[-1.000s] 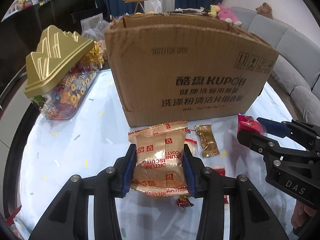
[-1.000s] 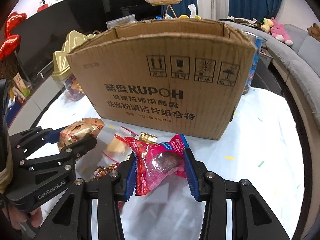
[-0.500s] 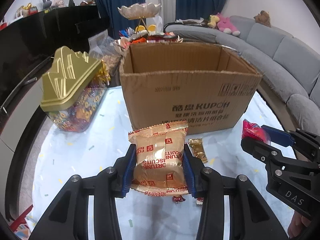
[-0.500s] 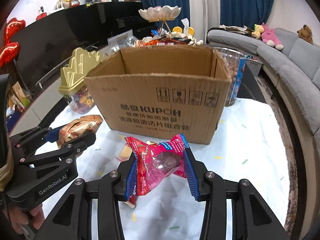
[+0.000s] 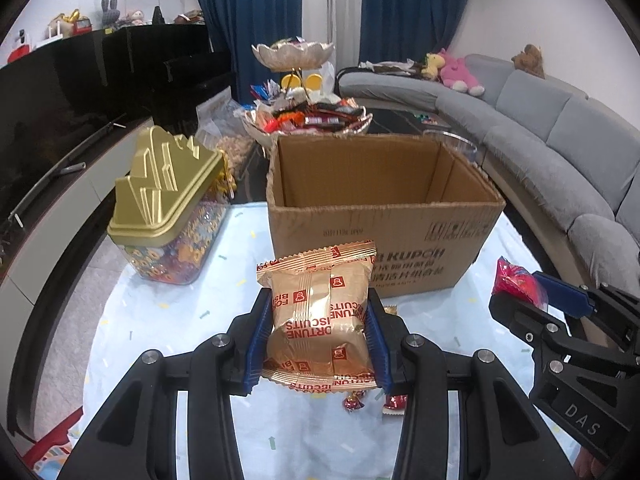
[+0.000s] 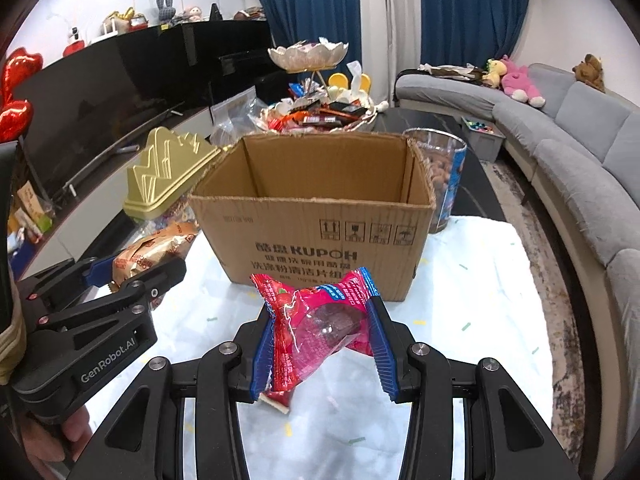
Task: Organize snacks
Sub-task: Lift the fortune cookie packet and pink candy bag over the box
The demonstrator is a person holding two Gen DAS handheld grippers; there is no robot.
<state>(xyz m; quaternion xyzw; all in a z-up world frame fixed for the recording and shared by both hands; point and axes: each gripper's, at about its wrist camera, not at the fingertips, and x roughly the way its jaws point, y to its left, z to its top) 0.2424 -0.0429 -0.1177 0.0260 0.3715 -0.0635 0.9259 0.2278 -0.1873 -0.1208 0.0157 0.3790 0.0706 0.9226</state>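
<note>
Above the table [image 5: 160, 320], facing the open cardboard box [image 5: 380, 224] — my L gripper [image 5: 318, 332] pinches a gold biscuit pack [image 5: 320, 312], R gripper [image 6: 322, 344] pinches a red snack pkt [image 6: 320, 316].

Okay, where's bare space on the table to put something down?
Free: the tablecloth right of the cardboard box, toward the sofa, and the strip between the box and the gold-lidded jar. Crowded: loose candies below the left gripper.
</note>
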